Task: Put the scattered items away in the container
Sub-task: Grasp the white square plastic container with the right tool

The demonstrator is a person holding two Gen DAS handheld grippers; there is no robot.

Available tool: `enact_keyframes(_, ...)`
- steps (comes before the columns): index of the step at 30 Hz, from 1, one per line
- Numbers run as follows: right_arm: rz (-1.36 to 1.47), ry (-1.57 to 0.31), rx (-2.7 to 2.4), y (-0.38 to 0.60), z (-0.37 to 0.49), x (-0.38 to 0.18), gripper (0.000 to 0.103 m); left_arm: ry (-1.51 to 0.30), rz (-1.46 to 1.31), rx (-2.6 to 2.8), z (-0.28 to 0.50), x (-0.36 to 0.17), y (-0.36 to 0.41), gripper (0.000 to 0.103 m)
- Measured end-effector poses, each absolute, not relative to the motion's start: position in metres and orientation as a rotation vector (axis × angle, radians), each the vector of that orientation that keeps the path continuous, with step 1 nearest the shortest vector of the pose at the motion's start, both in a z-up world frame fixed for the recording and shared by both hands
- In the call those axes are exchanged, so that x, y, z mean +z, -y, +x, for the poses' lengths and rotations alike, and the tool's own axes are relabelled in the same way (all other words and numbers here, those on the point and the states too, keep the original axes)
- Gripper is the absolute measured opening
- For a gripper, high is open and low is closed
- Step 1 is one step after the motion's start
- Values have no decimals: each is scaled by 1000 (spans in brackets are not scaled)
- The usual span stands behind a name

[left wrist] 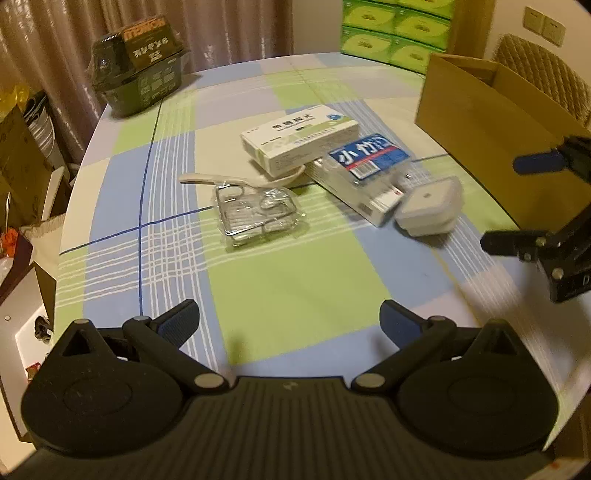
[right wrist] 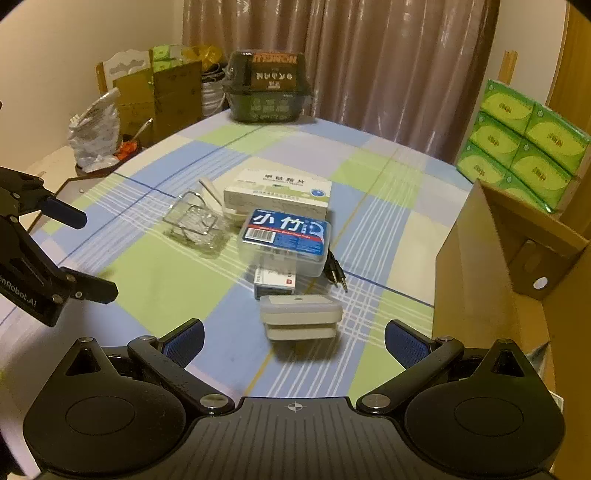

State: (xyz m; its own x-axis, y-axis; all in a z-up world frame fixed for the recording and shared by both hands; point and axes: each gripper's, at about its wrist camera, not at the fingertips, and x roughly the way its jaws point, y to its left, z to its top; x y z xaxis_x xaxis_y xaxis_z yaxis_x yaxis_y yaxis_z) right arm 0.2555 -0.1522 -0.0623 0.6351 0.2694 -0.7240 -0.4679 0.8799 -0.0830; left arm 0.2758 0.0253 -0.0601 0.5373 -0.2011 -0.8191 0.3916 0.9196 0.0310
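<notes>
A pile of items lies mid-table: a white medicine box (left wrist: 299, 137) (right wrist: 277, 194), a blue-labelled clear floss box (left wrist: 369, 155) (right wrist: 286, 240), a small white lidded container (left wrist: 428, 206) (right wrist: 300, 317), a wire rack in clear wrap (left wrist: 255, 214) (right wrist: 194, 225), a white spoon (left wrist: 207, 178) and a black audio cable (right wrist: 336, 273). An open cardboard box (left wrist: 480, 122) (right wrist: 498, 280) stands at the right. My left gripper (left wrist: 290, 321) is open and empty, short of the pile. My right gripper (right wrist: 293, 339) is open and empty, just before the white container.
A dark packaged box (left wrist: 140, 70) (right wrist: 267, 88) sits at the table's far edge. Green tissue packs (left wrist: 395, 29) (right wrist: 524, 147) are stacked beyond the cardboard box. Bags and a chair stand off the table's left side.
</notes>
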Motion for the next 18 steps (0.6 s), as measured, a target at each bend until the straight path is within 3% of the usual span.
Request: enact_keyframes(18, -276, -832, 417, 145, 303, -108, 101, -927, 138, -322, 324, -96, -22, 102)
